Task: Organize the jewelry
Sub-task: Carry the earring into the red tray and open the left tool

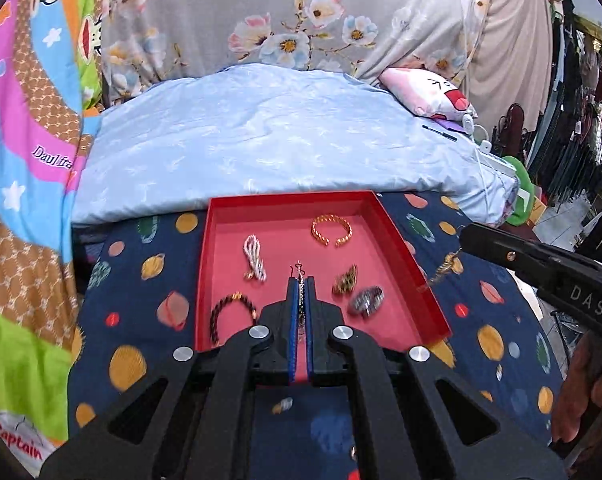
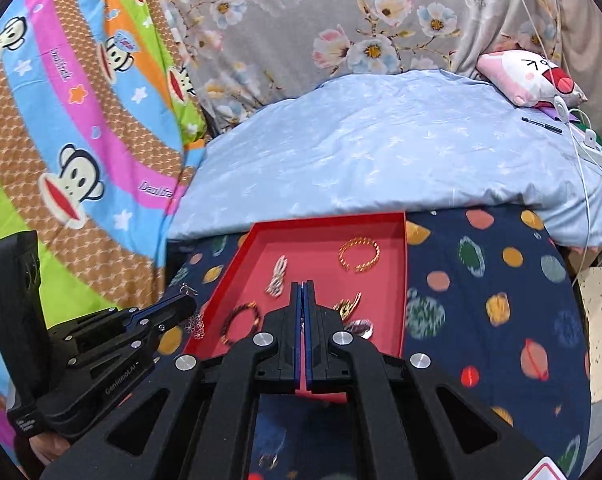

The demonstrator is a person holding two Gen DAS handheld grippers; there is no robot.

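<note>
My left gripper (image 1: 300, 280) has its jaws pinched together on a thin dangling piece, an earring (image 1: 299, 276) with a hook at the top, held above the red tray (image 1: 405, 240). From the left wrist camera I see that piece running down between the blue pads; the right wrist camera shows the same gripper (image 2: 185, 300) from the side, off the tray's left edge, with the hook poking up and a lacy drop hanging below.

My right gripper (image 2: 303, 286) is also closed. Its own camera shows only a dark sliver between the pads, so I cannot tell from there what it holds. The left view settles it: the right gripper (image 1: 463, 236) reaches in from the right with a gold chain piece (image 1: 441, 270) dangling from its tip, over the tray's right wall.

In the tray lie a gold twisted bangle (image 1: 332, 230), a white beaded strand (image 1: 254, 258), a dark beaded bracelet (image 1: 231, 316), and two blurred pieces (image 1: 357, 290). The tray sits on a navy planet-print cloth (image 2: 501, 300) beside a pale blue quilt (image 2: 381, 152).
</note>
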